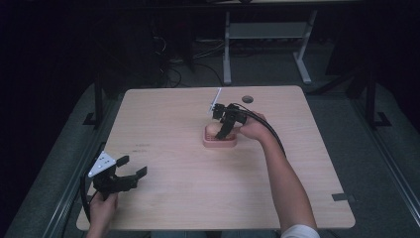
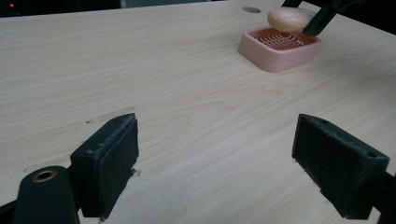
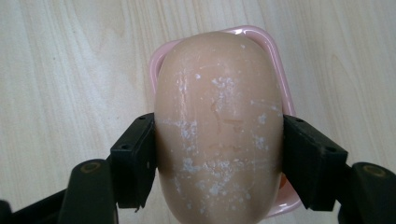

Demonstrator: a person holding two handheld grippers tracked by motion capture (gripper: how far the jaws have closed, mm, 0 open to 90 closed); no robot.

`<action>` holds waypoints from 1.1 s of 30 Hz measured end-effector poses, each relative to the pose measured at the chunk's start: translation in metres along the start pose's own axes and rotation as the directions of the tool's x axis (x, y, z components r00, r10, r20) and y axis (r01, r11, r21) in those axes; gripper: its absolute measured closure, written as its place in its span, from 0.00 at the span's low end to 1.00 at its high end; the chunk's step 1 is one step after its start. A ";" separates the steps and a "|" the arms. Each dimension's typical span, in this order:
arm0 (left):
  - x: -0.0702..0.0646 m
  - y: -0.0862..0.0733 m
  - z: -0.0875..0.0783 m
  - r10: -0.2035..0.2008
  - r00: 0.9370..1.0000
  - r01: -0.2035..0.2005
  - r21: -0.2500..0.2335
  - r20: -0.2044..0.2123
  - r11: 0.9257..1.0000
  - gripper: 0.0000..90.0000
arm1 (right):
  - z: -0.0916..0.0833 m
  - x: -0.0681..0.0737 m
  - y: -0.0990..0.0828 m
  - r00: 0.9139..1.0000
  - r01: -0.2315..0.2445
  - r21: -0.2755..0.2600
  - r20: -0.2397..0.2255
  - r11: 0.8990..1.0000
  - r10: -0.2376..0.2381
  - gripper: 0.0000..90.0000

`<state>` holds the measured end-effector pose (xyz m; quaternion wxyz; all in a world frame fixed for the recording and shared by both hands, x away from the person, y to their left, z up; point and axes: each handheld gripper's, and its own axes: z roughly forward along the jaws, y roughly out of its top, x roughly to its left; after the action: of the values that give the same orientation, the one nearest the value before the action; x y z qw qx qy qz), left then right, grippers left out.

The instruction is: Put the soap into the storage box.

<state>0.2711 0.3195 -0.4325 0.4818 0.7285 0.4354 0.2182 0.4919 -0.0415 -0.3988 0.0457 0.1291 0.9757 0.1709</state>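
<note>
The light wooden tabletop (image 1: 173, 148) carries the whole scene, and a small round hole (image 1: 247, 99) sits near its far edge. Near the middle of the tabletop, a little toward the far side, stands a pink soap dish (image 1: 220, 142) with a ribbed grid inside. The right gripper (image 1: 224, 130) is held over this dish, with the person's forearm reaching in from the bottom right. Its 2 fingers (image 3: 134, 161) are pinching a pale, oval soap bar (image 3: 219, 126) from both sides, and the pads press against the bar's flanks. The soap bar hangs just above the dish and covers most of it; whether its underside touches the grid, the pictures cannot tell. White specks mark the surface of the bar. The left gripper (image 1: 132, 168) rests at the near left corner of the tabletop, well apart from the dish, with its 2 fingers (image 2: 109, 161) spread wide and nothing between them.
</note>
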 end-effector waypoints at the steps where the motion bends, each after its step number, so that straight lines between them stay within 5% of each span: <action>1: 0.000 0.000 0.000 0.001 1.000 -0.001 0.000 0.000 1.000 0.16 | 0.002 0.000 0.000 1.000 -0.002 0.004 -0.002 1.000 0.002 0.35; 33: 0.001 0.001 -0.001 0.003 1.000 -0.003 -0.003 -0.004 1.000 0.16 | 0.016 -0.005 0.001 1.000 -0.006 0.022 -0.004 1.000 0.006 0.35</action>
<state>0.2707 0.3207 -0.4314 0.4816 0.7281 0.4348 0.2209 0.4990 -0.0372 -0.4131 0.0418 0.1323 0.9772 0.1606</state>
